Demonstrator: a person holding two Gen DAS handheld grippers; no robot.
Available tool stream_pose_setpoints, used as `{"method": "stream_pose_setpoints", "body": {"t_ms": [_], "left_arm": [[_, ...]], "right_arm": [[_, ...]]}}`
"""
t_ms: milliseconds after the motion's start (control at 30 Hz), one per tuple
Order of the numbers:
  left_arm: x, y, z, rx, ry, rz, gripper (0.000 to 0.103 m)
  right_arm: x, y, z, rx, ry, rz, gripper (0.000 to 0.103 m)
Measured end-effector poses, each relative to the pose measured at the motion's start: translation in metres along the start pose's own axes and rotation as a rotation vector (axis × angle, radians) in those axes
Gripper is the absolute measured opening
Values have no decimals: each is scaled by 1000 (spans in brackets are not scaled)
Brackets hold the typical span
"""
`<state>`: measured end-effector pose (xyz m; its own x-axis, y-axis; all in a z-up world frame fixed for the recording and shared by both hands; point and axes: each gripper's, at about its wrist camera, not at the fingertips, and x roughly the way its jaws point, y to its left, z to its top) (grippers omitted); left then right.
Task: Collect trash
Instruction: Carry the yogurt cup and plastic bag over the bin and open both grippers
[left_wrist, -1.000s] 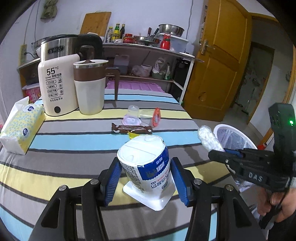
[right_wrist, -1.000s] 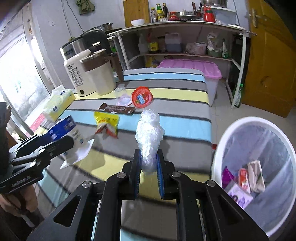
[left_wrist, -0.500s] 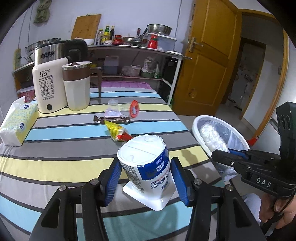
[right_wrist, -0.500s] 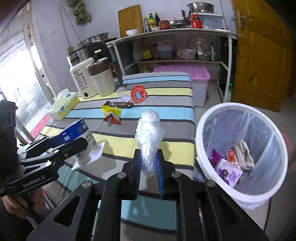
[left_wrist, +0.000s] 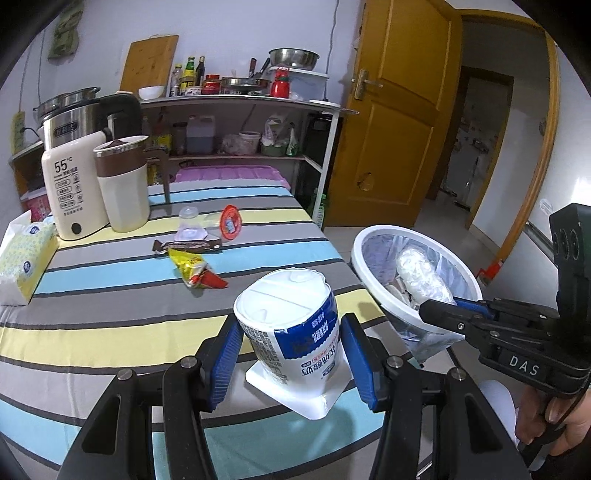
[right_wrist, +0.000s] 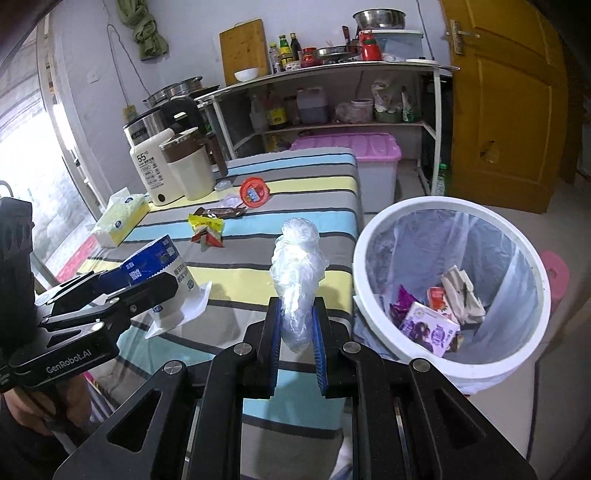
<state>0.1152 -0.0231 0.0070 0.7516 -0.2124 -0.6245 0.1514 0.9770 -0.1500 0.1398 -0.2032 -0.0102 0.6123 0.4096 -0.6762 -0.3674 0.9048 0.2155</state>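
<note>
My left gripper (left_wrist: 291, 347) is shut on an upside-down white and blue yogurt cup (left_wrist: 291, 321), held over the striped table (left_wrist: 110, 317). Seen from the right wrist, that cup (right_wrist: 162, 269) hangs left of my right gripper (right_wrist: 297, 325), which is shut on a crumpled clear plastic bag (right_wrist: 297, 273). The white trash bin (right_wrist: 373, 236) with a clear liner stands just right of the table's edge and holds several wrappers. In the left wrist view the bag (left_wrist: 421, 277) hovers over the bin (left_wrist: 369, 273). A yellow wrapper (left_wrist: 194, 267), a brown bar wrapper (left_wrist: 186, 244), a clear cup (left_wrist: 188, 221) and a red lid (left_wrist: 231, 223) lie on the table.
A white kettle (left_wrist: 68, 192), a cream and brown jug (left_wrist: 123, 184) and a tissue pack (left_wrist: 22, 258) stand at the table's left. Behind are a metal shelf (left_wrist: 240, 101) with kitchenware, a pink-lidded storage box (right_wrist: 354, 147) and a yellow door (left_wrist: 399, 110).
Both grippers have swung to the right with their loads. The bin has come into fuller view, and the plastic bag now sits over it instead of over the table.
</note>
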Motion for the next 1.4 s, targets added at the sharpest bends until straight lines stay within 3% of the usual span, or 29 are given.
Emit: {"method": "stream_pose_setpoints", "body": {"t_ms": [700,1100,1400], "left_arm": [[47,-69,38,91,6,-137,55],[93,-105,53,133,58,-199,55],[116,-117,54,150,95,-227,55]], "right_arm": [[-25,-80,-1,119,-35,-161,16],[-18,-122,-5,168,6,-223,16],[-7,-132,-4,171,35,-235,19]]}}
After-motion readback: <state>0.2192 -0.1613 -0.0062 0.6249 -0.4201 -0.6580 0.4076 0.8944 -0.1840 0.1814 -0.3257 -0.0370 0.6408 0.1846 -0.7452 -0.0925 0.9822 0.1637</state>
